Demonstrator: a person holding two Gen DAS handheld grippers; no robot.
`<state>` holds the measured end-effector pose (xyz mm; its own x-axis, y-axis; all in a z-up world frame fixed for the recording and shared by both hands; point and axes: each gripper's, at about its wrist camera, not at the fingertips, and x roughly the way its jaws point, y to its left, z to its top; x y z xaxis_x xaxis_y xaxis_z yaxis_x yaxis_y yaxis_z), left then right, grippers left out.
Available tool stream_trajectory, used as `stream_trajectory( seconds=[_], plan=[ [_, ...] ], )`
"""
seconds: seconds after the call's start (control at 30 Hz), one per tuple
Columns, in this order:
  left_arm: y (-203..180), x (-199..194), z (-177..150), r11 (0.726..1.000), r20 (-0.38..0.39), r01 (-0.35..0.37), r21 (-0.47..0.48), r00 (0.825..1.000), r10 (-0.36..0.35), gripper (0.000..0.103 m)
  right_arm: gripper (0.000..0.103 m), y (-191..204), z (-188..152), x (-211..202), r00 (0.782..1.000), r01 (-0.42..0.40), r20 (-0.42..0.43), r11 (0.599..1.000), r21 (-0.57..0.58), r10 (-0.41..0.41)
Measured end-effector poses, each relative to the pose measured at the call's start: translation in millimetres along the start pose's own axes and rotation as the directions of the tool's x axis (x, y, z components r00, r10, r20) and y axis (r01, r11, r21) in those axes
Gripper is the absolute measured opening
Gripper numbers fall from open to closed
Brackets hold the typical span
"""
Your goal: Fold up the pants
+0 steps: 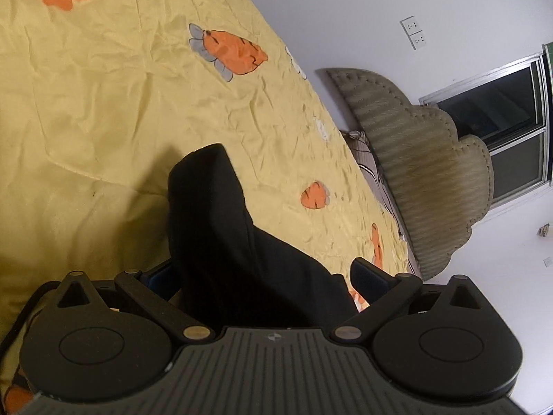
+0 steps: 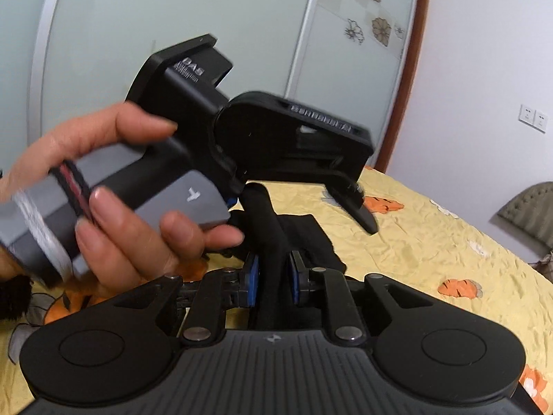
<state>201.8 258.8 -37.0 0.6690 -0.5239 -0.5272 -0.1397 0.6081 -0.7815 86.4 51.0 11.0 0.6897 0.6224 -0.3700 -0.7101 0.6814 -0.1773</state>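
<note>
The black pants (image 1: 235, 242) hang bunched over the yellow bedspread (image 1: 103, 103) in the left wrist view. My left gripper (image 1: 262, 273) stands wide open, with the black cloth lying between its fingers. In the right wrist view my right gripper (image 2: 273, 276) is shut on a fold of the black pants (image 2: 273, 228), its blue pads pressed on both sides. The left gripper's body (image 2: 276, 138), held by a hand (image 2: 121, 207), is just above and ahead of it.
The bed has a yellow cover with orange carrot prints (image 2: 449, 242). A grey padded headboard (image 1: 414, 173) stands against the white wall, with a window (image 1: 501, 110) beyond. A wardrobe with sliding doors (image 2: 172, 17) rises behind the bed.
</note>
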Motion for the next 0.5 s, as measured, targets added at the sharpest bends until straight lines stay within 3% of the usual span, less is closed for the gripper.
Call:
stream_trajectory(
  seconds=[0.07, 0.13, 0.2, 0.3, 0.4, 0.5],
  plan=[
    [6.0, 2.9, 0.6, 1.0, 0.015, -0.005, -0.022, 1.0, 0.005, 0.093, 0.018, -2.8, -0.8, -0.5, 1.0, 0.002, 0.003, 1.0, 0.022, -0.002],
    [9.2, 3.0, 2.5, 1.0, 0.008, -0.01, -0.029, 1.0, 0.01, 0.081, 0.018, -4.1, -1.2, -2.3, 1.0, 0.002, -0.008, 0.999, 0.033, -0.002],
    [9.8, 0.4, 3.8, 0.998, 0.011, -0.06, -0.018, 0.998, 0.061, 0.059, 0.018, -7.6, -0.9, -7.5, 0.996, -0.066, -0.049, 0.997, 0.048, 0.069],
    [8.4, -0.1, 3.4, 0.984, 0.02, -0.174, 0.044, 0.985, 0.173, 0.027, 0.018, -23.0, -5.1, -30.1, 0.987, -0.154, -0.016, 0.979, 0.13, 0.158],
    [8.3, -5.3, -1.1, 0.982, 0.049, -0.173, 0.069, 0.984, 0.17, 0.021, 0.018, -52.9, -10.4, -40.8, 0.99, -0.138, 0.011, 0.951, 0.277, 0.141],
    [-3.4, -11.3, -11.1, 0.972, 0.106, -0.204, 0.119, 0.976, 0.192, 0.019, 0.018, -67.4, -11.5, -26.9, 0.997, 0.017, -0.078, 0.953, 0.301, 0.007]
  ],
)
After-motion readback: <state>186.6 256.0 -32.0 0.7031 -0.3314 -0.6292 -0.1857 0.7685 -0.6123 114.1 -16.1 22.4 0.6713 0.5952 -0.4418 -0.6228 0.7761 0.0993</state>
